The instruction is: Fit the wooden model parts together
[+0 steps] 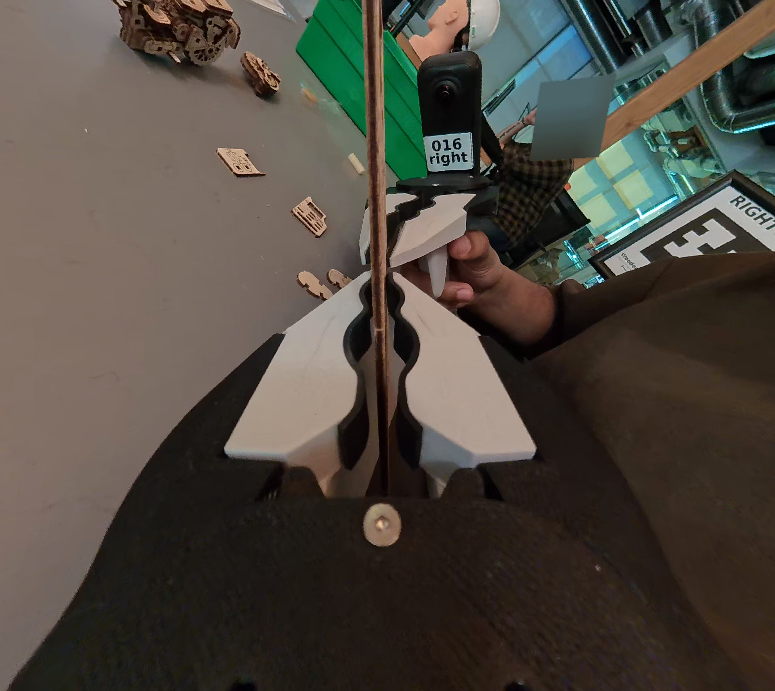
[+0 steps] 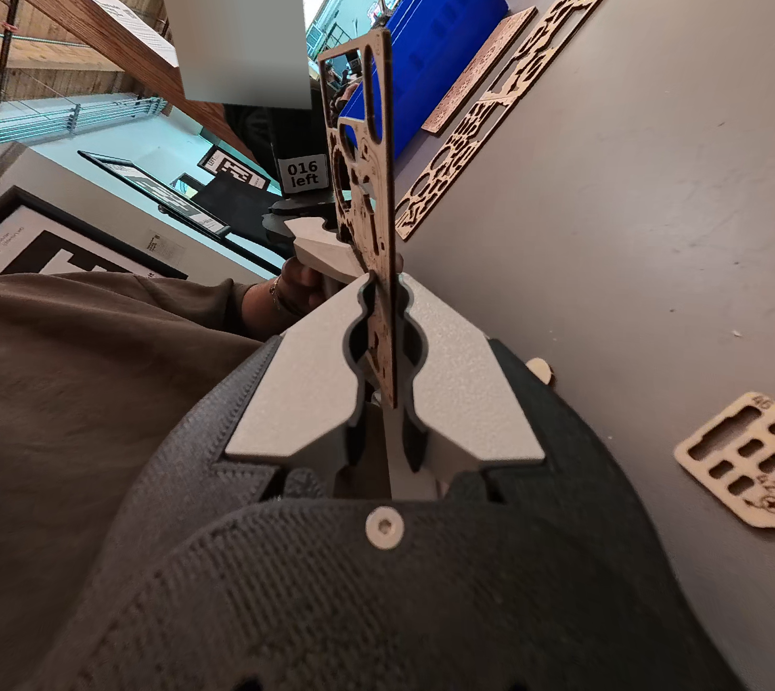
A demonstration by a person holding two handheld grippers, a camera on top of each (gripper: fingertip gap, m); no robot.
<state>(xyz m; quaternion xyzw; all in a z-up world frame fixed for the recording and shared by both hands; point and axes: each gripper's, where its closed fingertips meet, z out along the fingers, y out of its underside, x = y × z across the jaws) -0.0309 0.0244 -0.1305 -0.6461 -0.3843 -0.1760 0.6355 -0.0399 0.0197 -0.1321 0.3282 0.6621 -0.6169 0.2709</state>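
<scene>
Plywood parts sheet, laser-cut and thin, is pinched between both of my tools above the grey tabletop. In the left wrist view I see it edge-on, a narrow brown strip running up from between my left tool, whose white fingers are clamped on it. My right tool grips the same sheet just beyond, its tips almost meeting my left tool's tips, with my right hand wrapped round its handle.

In the right wrist view the sheet shows more of its face, with open windows where pieces are gone. My right tool is closed on its near end, and my left tool holds it from the far side.

On the tabletop in the left wrist view, a partly built wooden model stands far left, with a small wooden gear assembly just right of it. Nearer lie two small cut-out cards and a pair of tiny loose pieces. A green bin sits at the far edge.

In the right wrist view, an emptied sheet frame lies flat on the tabletop beside a smaller engraved panel, with a blue bin behind them. A slotted wooden card lies near right.
</scene>
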